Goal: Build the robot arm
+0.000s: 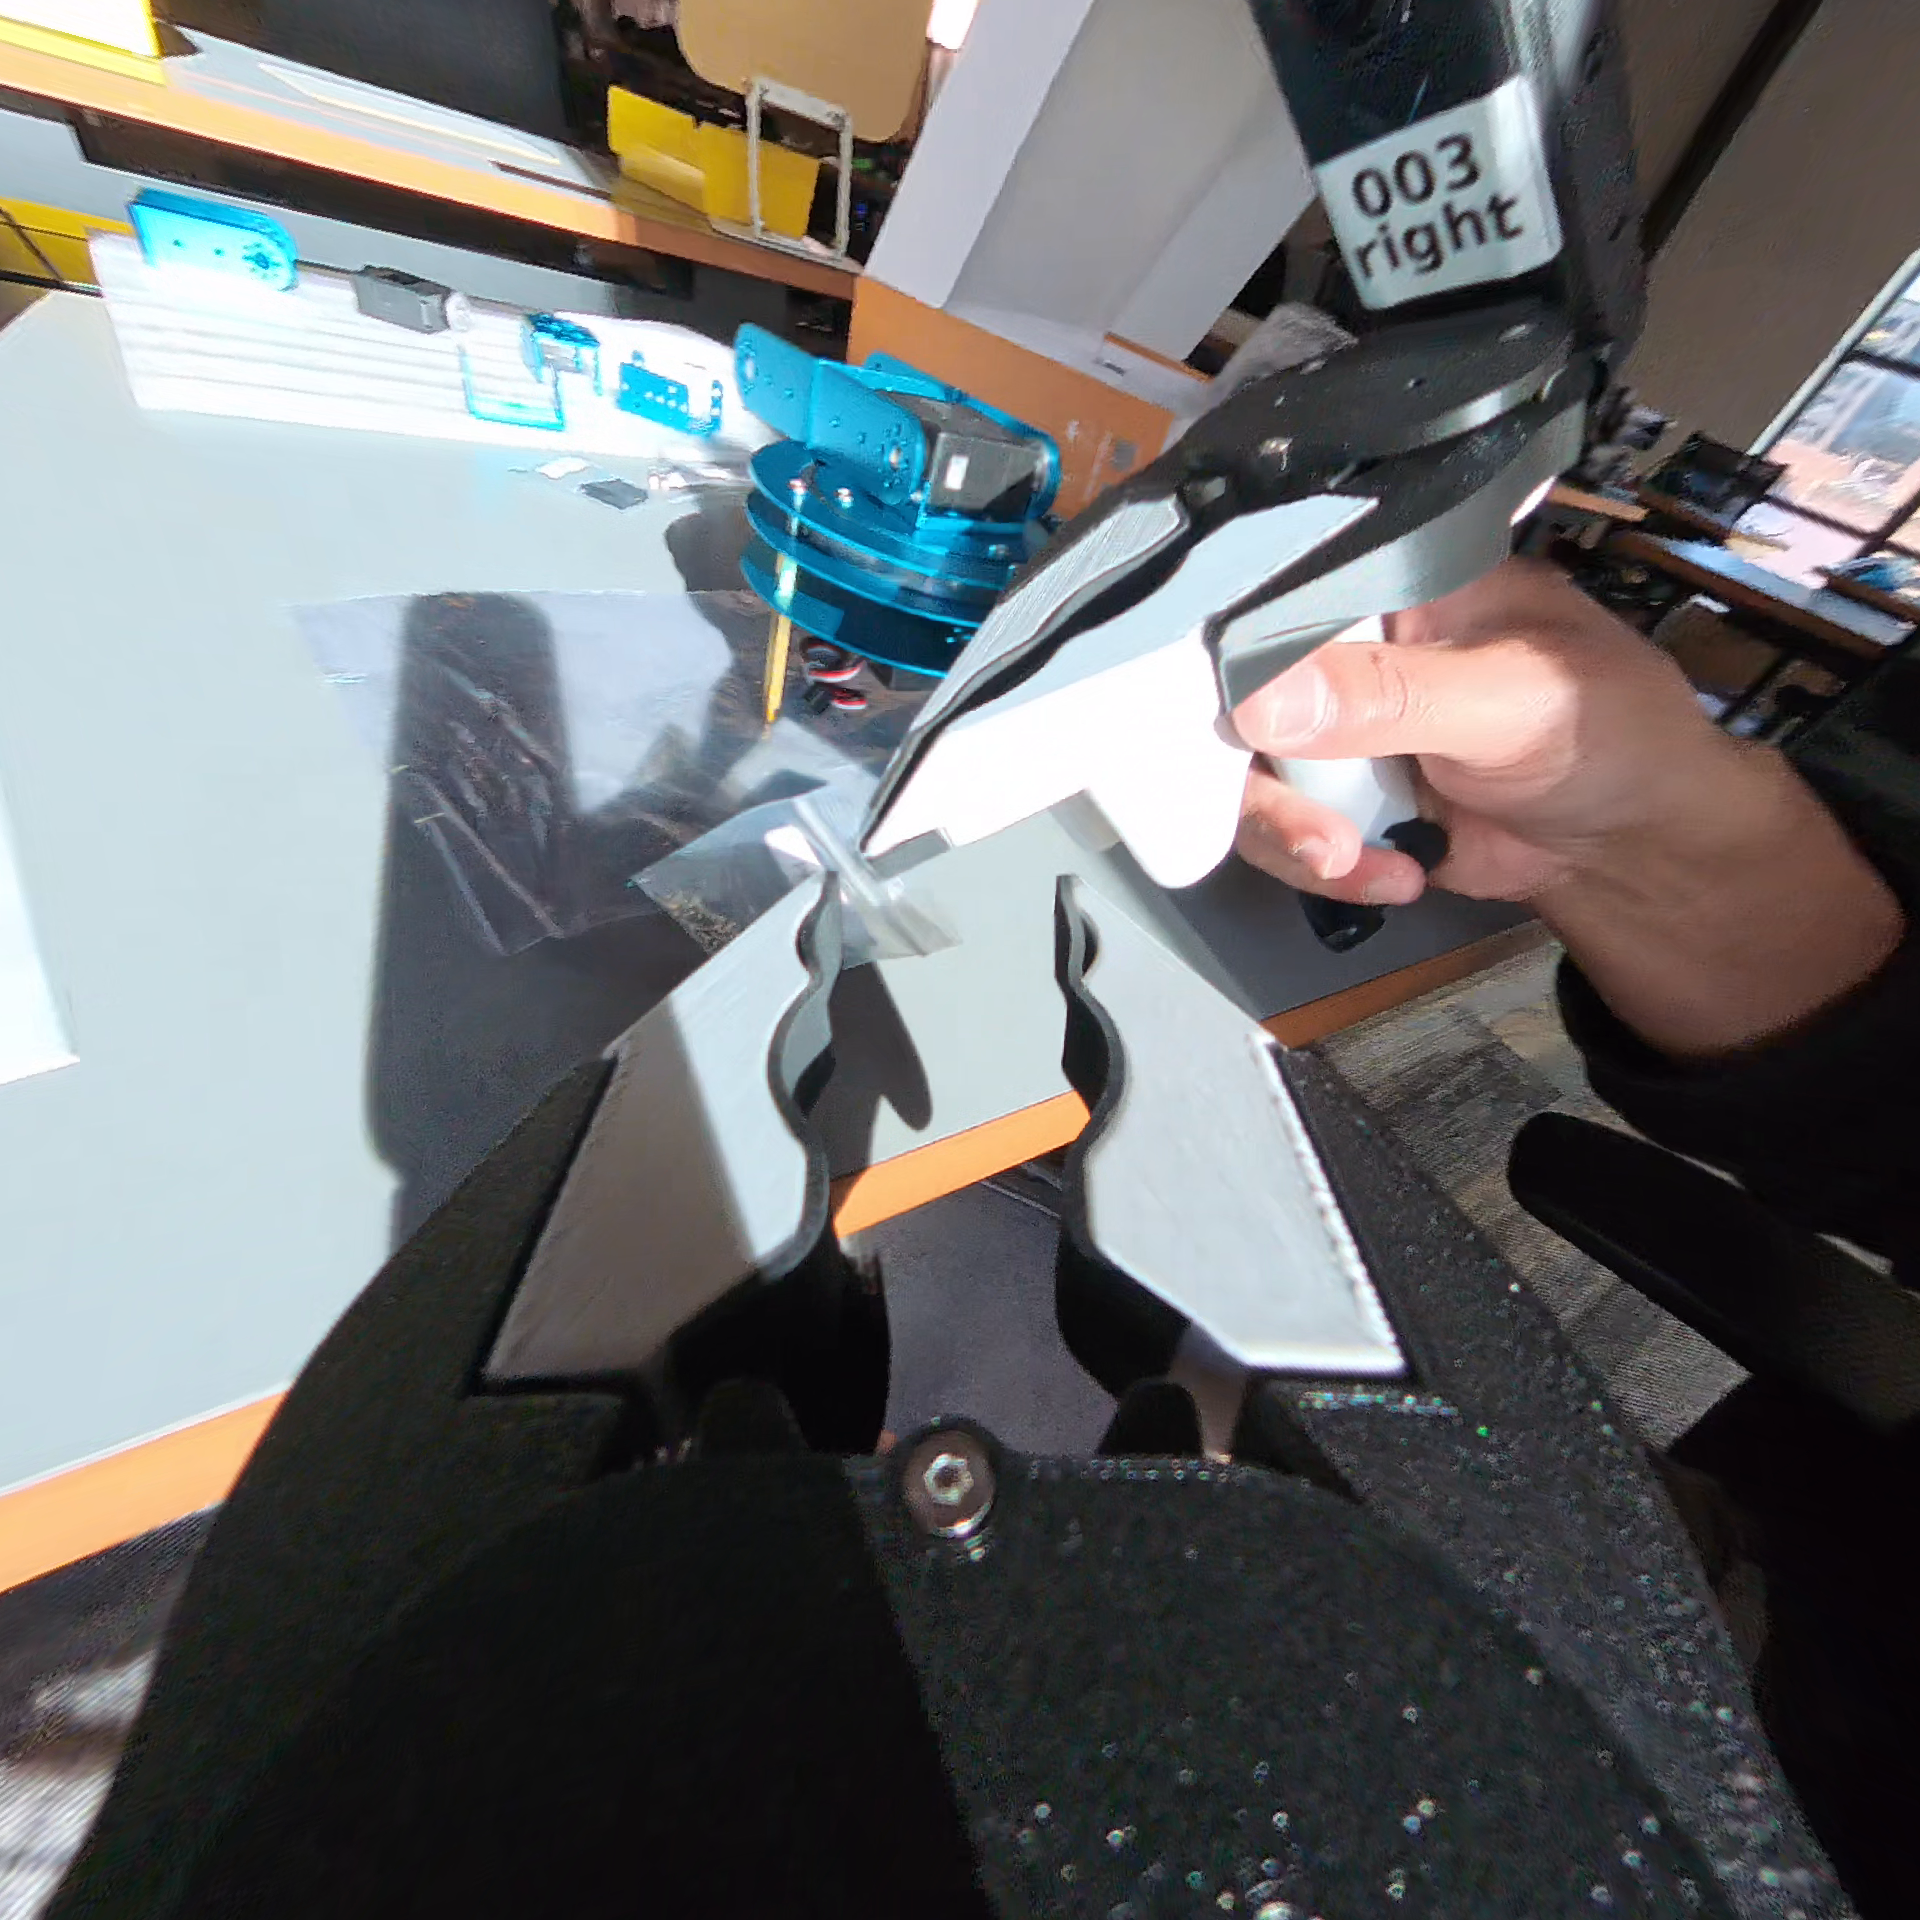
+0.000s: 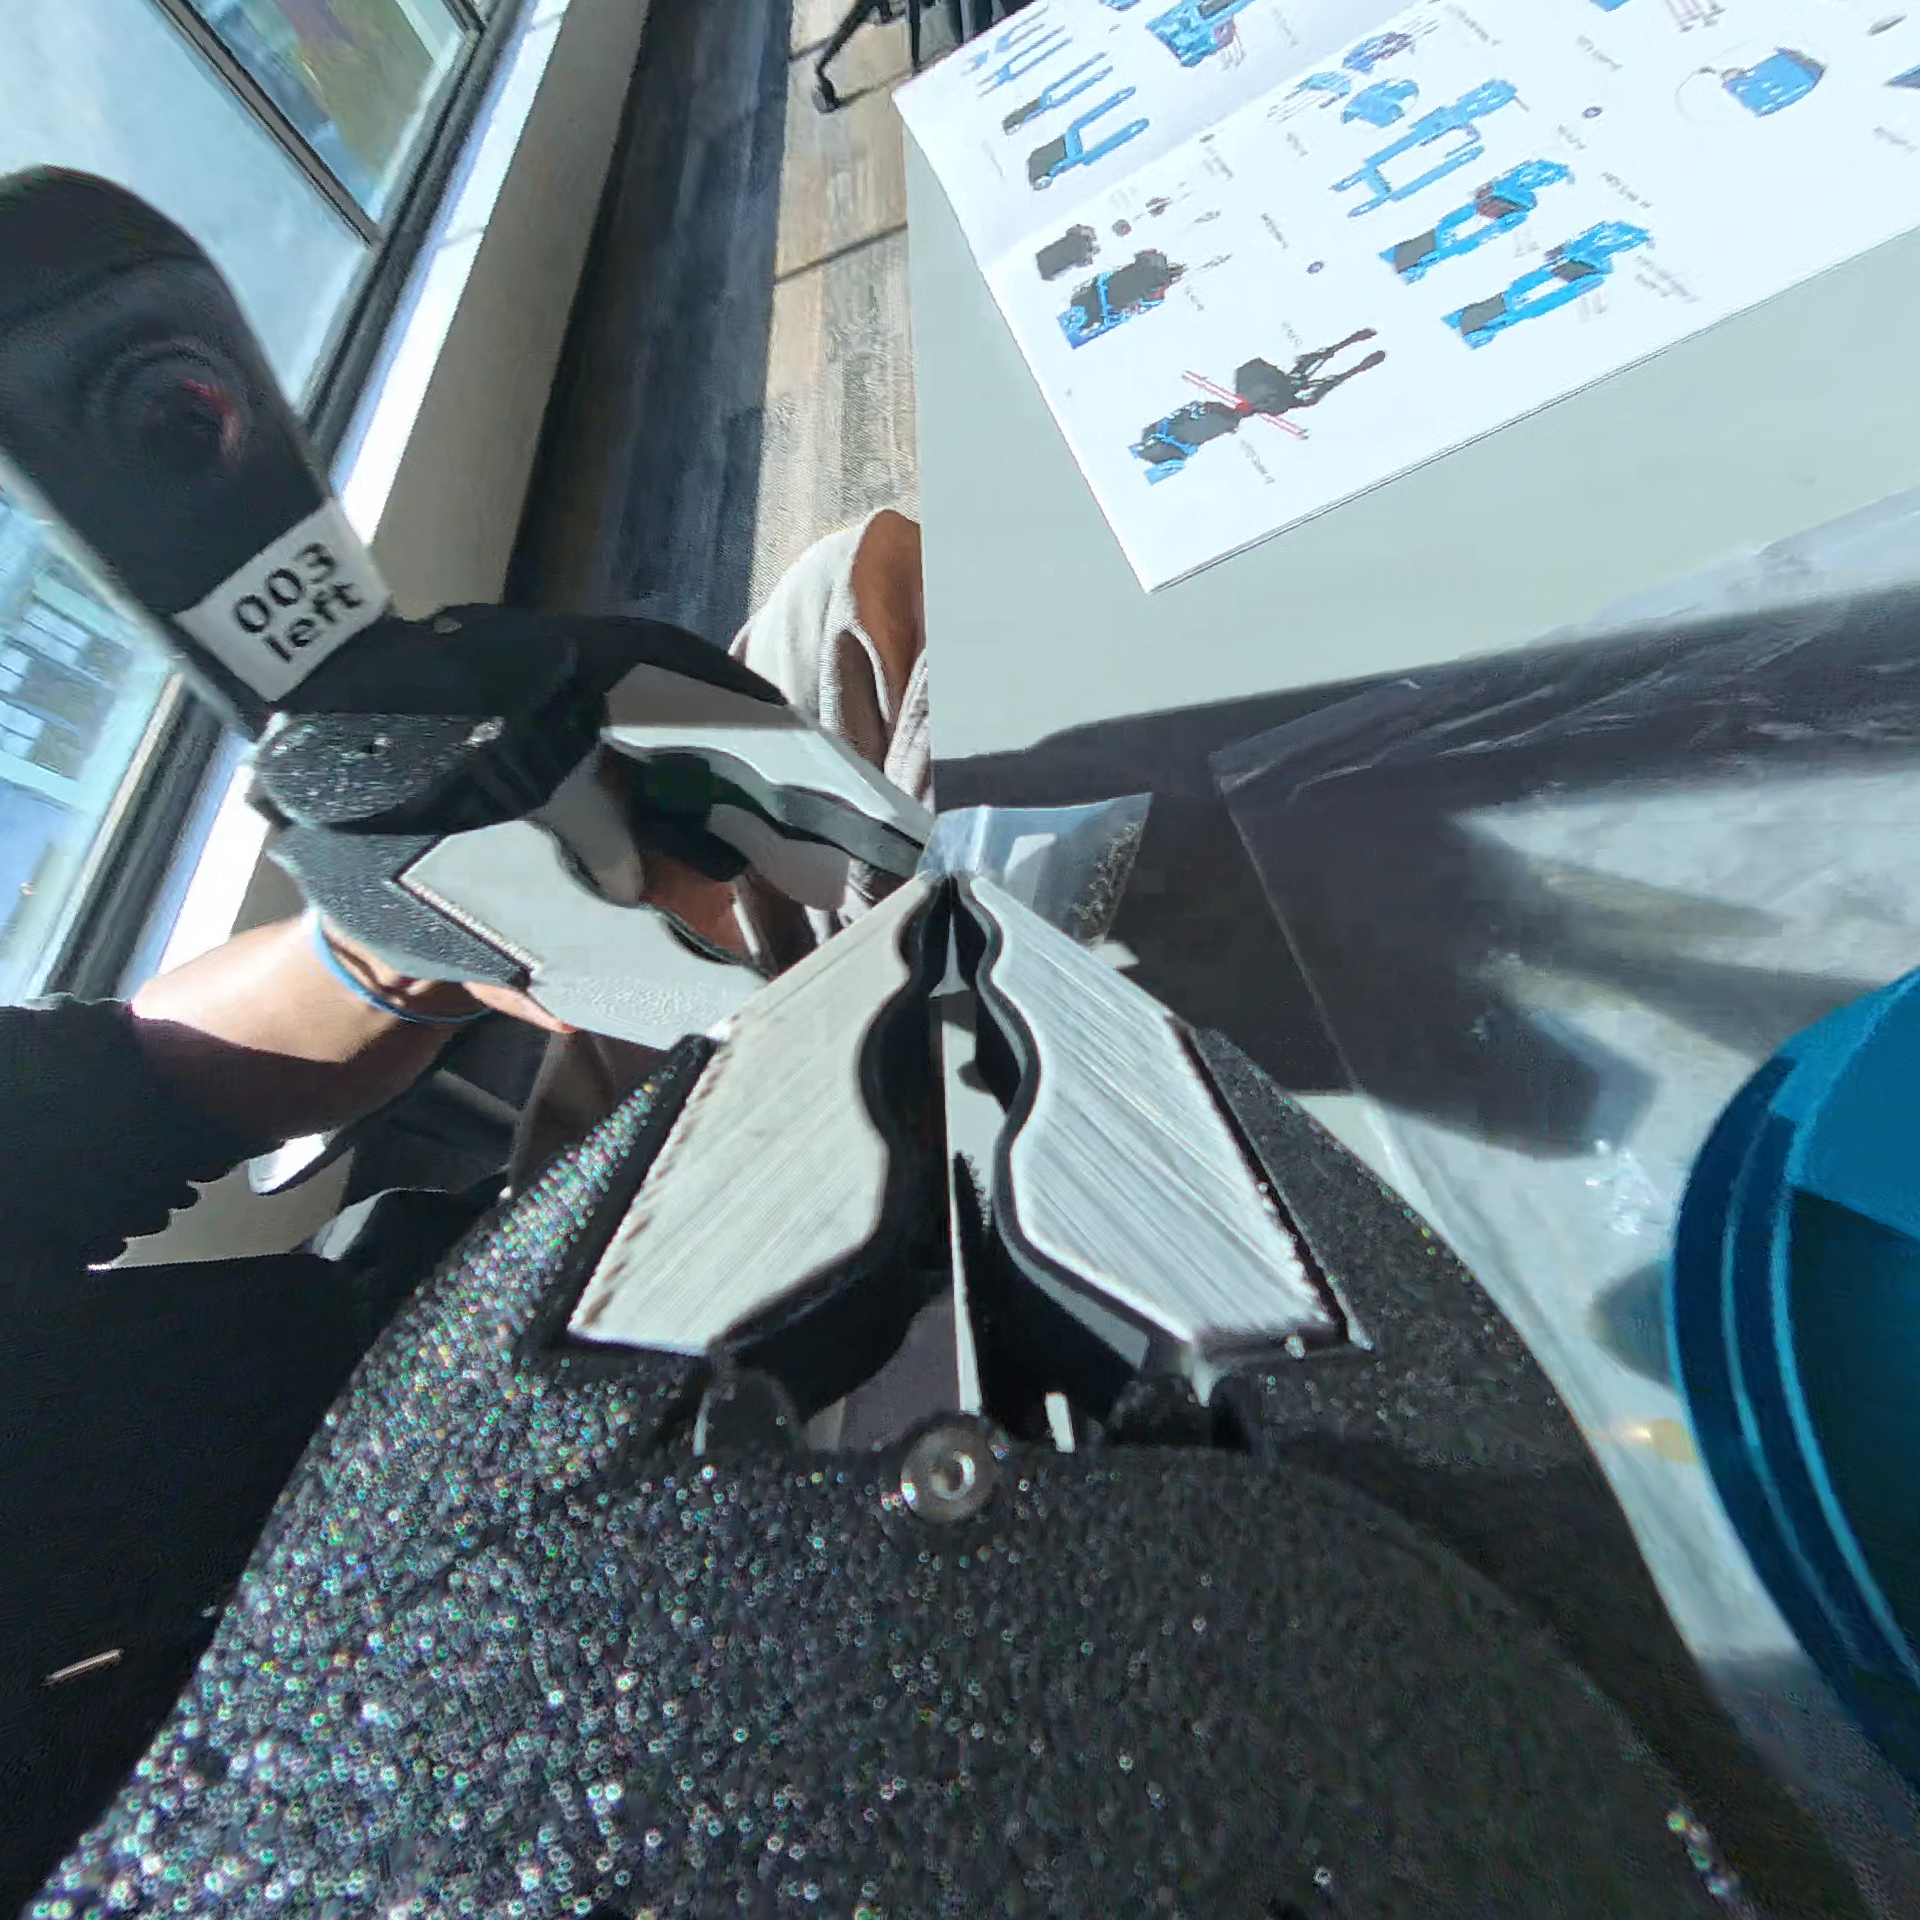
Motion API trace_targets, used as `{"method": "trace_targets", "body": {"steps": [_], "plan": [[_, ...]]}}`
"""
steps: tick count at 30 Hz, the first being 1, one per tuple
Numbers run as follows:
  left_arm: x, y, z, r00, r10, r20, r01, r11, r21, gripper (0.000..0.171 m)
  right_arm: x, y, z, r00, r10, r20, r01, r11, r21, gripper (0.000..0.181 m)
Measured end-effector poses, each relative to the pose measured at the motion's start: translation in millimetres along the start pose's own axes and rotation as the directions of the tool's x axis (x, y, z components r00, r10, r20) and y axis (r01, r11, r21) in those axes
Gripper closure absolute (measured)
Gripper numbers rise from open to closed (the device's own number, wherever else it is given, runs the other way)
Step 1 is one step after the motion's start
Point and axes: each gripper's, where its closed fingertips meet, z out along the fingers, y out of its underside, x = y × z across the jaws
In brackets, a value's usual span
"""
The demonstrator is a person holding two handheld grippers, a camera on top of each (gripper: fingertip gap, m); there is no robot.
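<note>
Clear plastic bag (image 2: 1049,842) pinched by right hand-held gripper (image 2: 951,894), left hand-held gripper (image 1: 945,914) released, both white-labelled.

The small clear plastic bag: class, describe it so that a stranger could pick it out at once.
Find the grey table, near its orange front edge. There the right gripper pinches a small clear bag. Unlike the large flat bag beside it, it is tiny and lifted.
</note>
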Motion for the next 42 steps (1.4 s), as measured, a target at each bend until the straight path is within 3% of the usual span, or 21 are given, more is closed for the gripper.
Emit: {"method": "trace_targets", "body": {"steps": [4,7,12,18,24,28,31,33,34,38,39,41,42], "plan": [[9.5,-4.6,-4.0,0.992,-0.032,-0.124,0.036,0.999,0.028,0.134,-7.3,3.0,-4.2,0.999,0.025,0.028,-0.028,0.996,0.080,0.177],[4.6,-5.4,-5.6,0.991,-0.042,-0.125,0.046,0.999,0.026,0.157,-10.8,4.2,-8.3,0.997,0.038,0.060,-0.046,0.990,0.132,0.177],[2.7,-2.5,-3.8,0.984,-0.080,-0.159,0.082,0.997,0.012,0.164,-6.8,5.4,-11.0,0.998,0.046,0.039,-0.052,0.985,0.167,0.181],[-4.1,2.9,-1.3,0.998,-0.008,-0.070,0.006,1.000,-0.030,0.170,-1.9,8.6,-9.2,0.998,0.025,-0.060,-0.015,0.986,0.166,0.177],[-17.4,10.3,7.1,0.964,0.175,0.199,-0.153,0.981,-0.119,0.171,13.4,13.6,-4.8,0.970,-0.021,-0.244,0.051,0.992,0.119,0.181],[-19.7,12.4,12.6,0.967,0.075,0.242,-0.056,0.995,-0.084,0.171,24.7,19.1,-6.0,0.952,-0.016,-0.306,0.044,0.996,0.084,0.181],[-30.2,4.8,7.3,0.946,0.074,0.316,-0.055,0.996,-0.070,0.171,39.8,17.5,-13.6,0.870,-0.135,-0.475,0.161,0.987,0.015,0.181],[-33.8,-4.5,0.3,0.930,0.076,0.359,-0.063,0.997,-0.049,0.171,28.9,16.3,-7.6,0.937,-0.004,-0.348,0.034,0.996,0.082,0.181],[-31.2,-6.1,0.1,0.928,0.101,0.359,-0.085,0.995,-0.059,0.171,28.0,12.8,-9.0,0.938,-0.011,-0.347,0.045,0.995,0.090,0.181],[-22.4,-11.2,2.8,0.953,0.085,0.291,-0.060,0.994,-0.093,0.171,18.0,-1.3,-18.7,0.888,-0.213,-0.407,0.269,0.959,0.087,0.180],[-23.9,-18.2,0.8,0.959,0.047,0.279,-0.029,0.997,-0.069,0.171,14.1,-3.4,-21.5,0.865,-0.281,-0.415,0.345,0.934,0.087,0.171],[-21.2,-25.9,0.4,0.976,-0.016,0.215,0.034,0.996,-0.080,0.171,15.5,-3.5,-32.6,0.785,-0.390,-0.482,0.476,0.877,0.065,0.126],[-18.5,-29.1,1.0,0.982,-0.049,0.181,0.066,0.994,-0.088,0.171,10.3,-0.6,-34.0,0.759,-0.454,-0.467,0.537,0.842,0.053,0.118]]}}
